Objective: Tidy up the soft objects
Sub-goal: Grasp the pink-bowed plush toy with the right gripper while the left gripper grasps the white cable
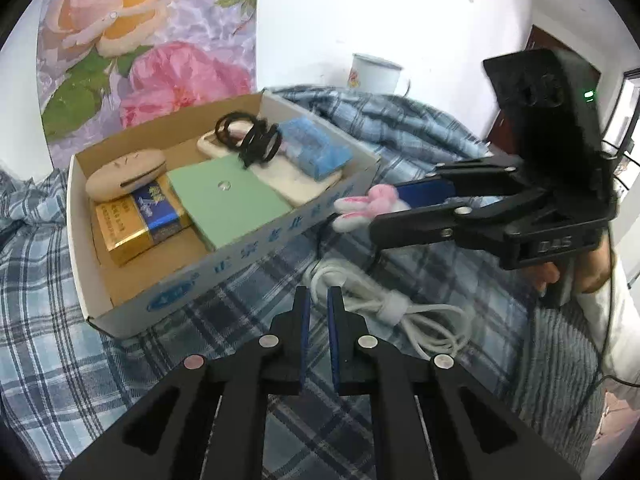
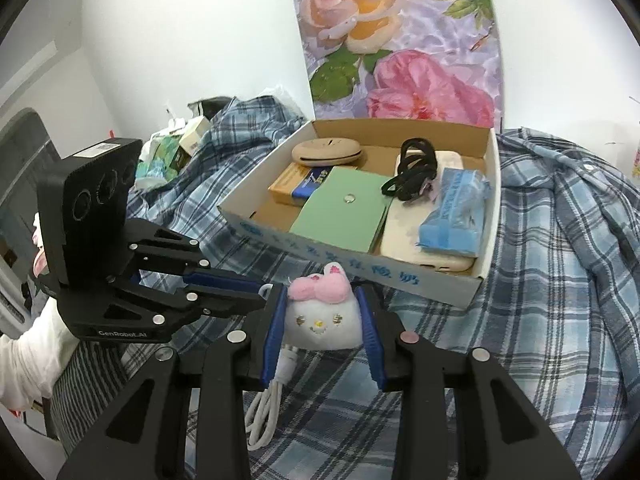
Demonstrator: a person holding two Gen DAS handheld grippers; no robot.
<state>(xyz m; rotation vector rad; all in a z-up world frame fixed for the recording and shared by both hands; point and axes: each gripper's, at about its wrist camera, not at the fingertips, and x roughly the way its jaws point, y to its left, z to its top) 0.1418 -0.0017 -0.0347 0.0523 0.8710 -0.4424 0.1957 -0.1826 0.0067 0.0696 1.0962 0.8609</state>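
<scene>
Covering the surface, a blue plaid blanket [image 2: 560,260] meets white wall [image 2: 192,32].

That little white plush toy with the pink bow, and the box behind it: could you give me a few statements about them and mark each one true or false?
1. The plush toy sits between the jaws of the right gripper. True.
2. The left gripper holds the white cable. False: its jaws are shut on nothing, and the cable lies on the plaid cloth.
3. The cardboard box is empty. False: it holds several things, among them a green pad and a blue packet.
4. Black hair ties lie in the box. True.
5. The plush toy is already in the box. False: it is held outside, in front of it.
</scene>
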